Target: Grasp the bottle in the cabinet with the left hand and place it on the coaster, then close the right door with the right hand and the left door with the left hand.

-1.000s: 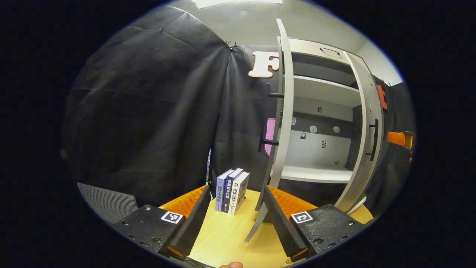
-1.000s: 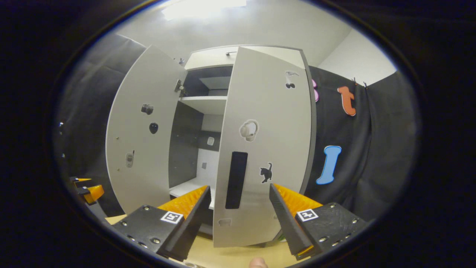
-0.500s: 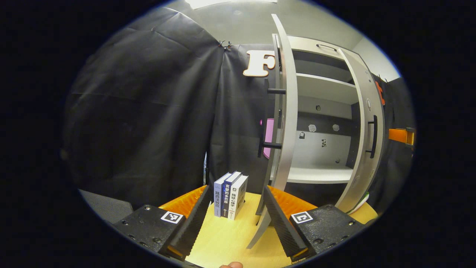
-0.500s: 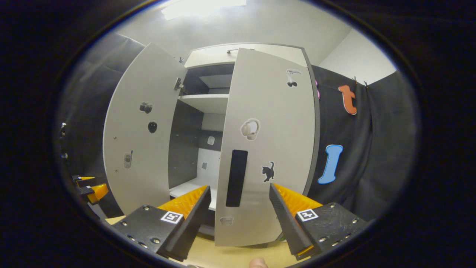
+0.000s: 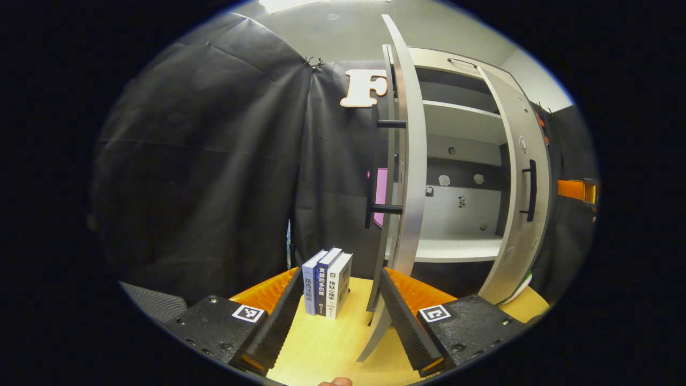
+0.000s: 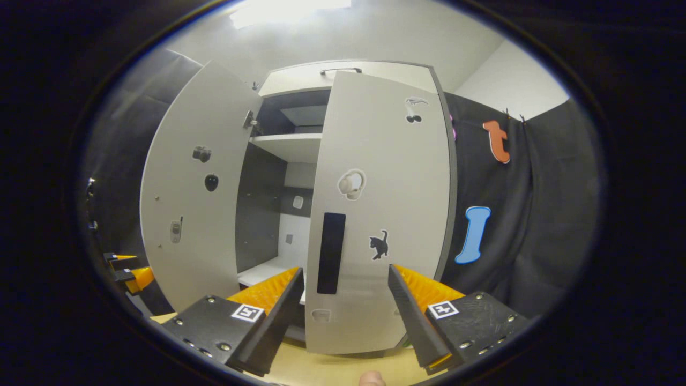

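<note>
Left gripper view: 3 books [image 5: 327,283] beside left door [image 5: 408,161]; both hand-held grippers wide, nothing held.

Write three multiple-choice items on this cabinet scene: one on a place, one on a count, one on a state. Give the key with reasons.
1. Where do the books stand?
A. on the table left of the left door
B. on the cabinet's lower shelf
C. on top of the cabinet

2. How many books stand together?
A. one
B. three
C. five

3. What state is the right door in?
A. fully shut
B. removed
C. partly open

Key: 1 A, the left gripper view shows them on the table beside the left door. 2 B, three spines show side by side. 3 C, the right gripper view shows the cabinet's inside past its edge.
</note>
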Demonstrator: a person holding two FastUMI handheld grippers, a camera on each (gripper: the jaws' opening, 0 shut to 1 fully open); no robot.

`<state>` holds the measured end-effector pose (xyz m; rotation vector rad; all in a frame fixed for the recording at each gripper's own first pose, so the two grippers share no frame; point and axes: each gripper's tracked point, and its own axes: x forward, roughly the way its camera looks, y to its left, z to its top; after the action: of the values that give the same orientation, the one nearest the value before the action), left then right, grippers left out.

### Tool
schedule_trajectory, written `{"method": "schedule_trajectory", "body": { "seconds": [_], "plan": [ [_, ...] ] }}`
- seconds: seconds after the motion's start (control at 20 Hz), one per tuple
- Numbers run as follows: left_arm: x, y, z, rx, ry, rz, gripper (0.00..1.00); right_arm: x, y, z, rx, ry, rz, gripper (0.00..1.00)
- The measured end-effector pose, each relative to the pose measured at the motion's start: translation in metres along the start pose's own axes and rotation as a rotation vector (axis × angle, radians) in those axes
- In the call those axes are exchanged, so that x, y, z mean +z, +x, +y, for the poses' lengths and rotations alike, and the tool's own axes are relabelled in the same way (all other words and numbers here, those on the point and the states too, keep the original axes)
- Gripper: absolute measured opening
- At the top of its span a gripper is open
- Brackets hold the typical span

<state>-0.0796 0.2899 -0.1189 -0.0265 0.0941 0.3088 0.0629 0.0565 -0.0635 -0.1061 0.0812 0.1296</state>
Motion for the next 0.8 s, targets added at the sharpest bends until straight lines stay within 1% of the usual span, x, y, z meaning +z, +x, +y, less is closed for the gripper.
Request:
{"method": "schedule_trajectory", "body": {
  "seconds": [0.05, 0.1, 0.3, 0.35, 0.45, 0.5, 0.8],
  "plan": [
    [0.0, 0.0, 0.0, -0.009, -0.011, 0.005, 0.9, -0.001, 0.001, 0.0, 0.0, 0.001, 0.001, 0.92],
    [-0.001, -0.001, -0.001, -0.018, -0.018, 0.009, 0.9, -0.001, 0.001, 0.0, 0.003, 0.002, 0.001, 0.96],
    [-0.001, 0.0, -0.004, -0.019, -0.012, 0.008, 0.89, -0.002, 0.004, 0.0, 0.013, -0.001, 0.001, 0.96],
    [-0.001, -0.001, -0.007, -0.025, -0.01, 0.007, 0.85, -0.003, 0.002, 0.0, 0.015, 0.001, 0.001, 0.96],
    [-0.002, -0.003, -0.013, -0.033, -0.008, 0.009, 0.92, -0.003, 0.002, -0.003, 0.016, 0.004, -0.001, 0.96],
    [-0.003, -0.002, -0.016, -0.037, -0.006, 0.01, 0.88, -0.002, 0.002, -0.004, 0.015, 0.005, -0.003, 0.96],
    [-0.004, -0.006, -0.043, -0.086, -0.001, 0.01, 0.88, -0.001, -0.004, -0.017, -0.001, 0.004, -0.007, 0.96]
  ]
}}
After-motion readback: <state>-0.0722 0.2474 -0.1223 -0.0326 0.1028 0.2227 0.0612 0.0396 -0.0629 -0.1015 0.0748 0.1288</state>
